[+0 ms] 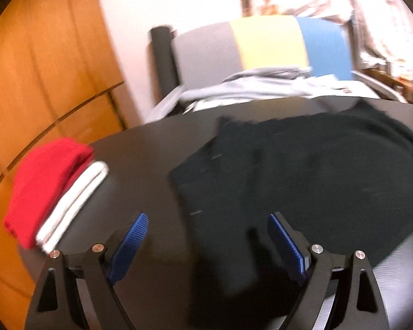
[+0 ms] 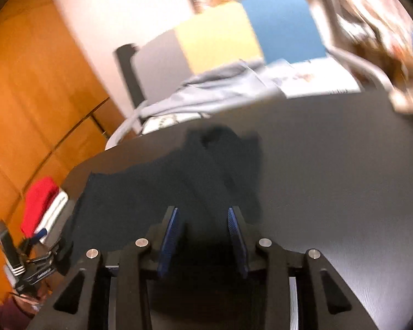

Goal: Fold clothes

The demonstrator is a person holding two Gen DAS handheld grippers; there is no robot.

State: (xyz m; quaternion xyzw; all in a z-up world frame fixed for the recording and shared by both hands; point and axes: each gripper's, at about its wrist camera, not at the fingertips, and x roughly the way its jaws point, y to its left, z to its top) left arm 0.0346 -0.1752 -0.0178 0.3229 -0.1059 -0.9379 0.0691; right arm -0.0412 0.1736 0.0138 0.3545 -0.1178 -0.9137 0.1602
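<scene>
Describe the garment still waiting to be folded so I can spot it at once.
Start at the dark round table. A folded red garment on a folded white one sits at its left edge. The dark garment lies spread flat mid-table, the only unfolded one.

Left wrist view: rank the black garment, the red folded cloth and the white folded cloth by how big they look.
1. Black garment, clearly largest.
2. Red cloth.
3. White cloth, mostly hidden under the red one, so its true size is unsure.

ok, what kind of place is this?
Likely a home room, maybe a bedroom or study. A dark table holds a black garment and folded red and white clothes; behind it stand a chair piled with laundry and wooden cabinets.
</scene>
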